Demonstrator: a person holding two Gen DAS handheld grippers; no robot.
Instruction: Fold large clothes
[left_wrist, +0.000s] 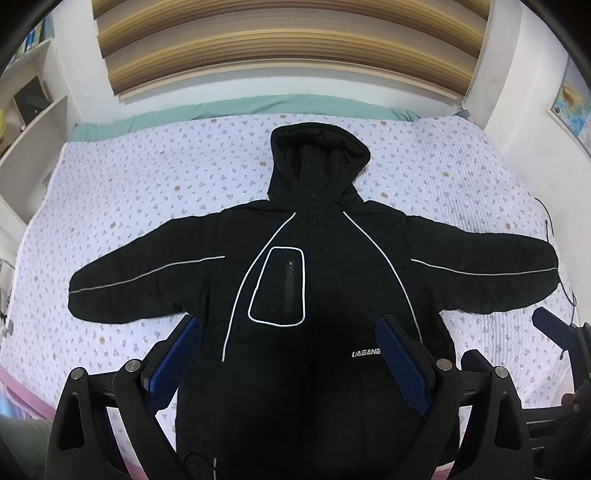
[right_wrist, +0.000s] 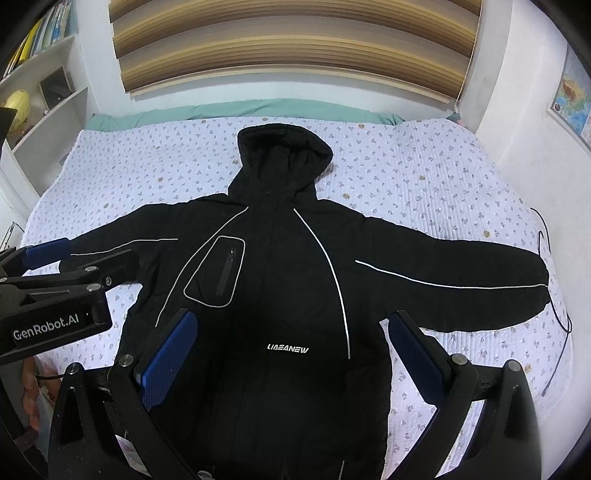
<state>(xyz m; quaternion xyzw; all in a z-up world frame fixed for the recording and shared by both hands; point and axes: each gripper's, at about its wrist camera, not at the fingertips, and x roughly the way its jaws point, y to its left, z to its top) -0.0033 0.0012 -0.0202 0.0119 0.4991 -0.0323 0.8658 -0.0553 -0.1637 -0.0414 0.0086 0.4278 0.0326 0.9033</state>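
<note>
A large black hooded jacket (left_wrist: 332, 280) with white reflective piping lies flat, front up, on the bed, both sleeves spread out and the hood pointing away; it also shows in the right wrist view (right_wrist: 280, 280). My left gripper (left_wrist: 288, 328) is open and empty, held above the jacket's lower front. My right gripper (right_wrist: 291, 325) is open and empty, also above the lower front, a little to the right. The left gripper's body (right_wrist: 55, 295) shows at the left of the right wrist view, and a right fingertip (left_wrist: 546, 325) shows at the right edge of the left wrist view.
The bed has a white quilt with small flowers (left_wrist: 147, 177) and a green sheet (left_wrist: 221, 110) at its far edge. A white shelf unit (right_wrist: 40, 74) stands at the left, a wall map (right_wrist: 572, 99) hangs at the right, and a black cable (right_wrist: 554, 280) lies by the right sleeve.
</note>
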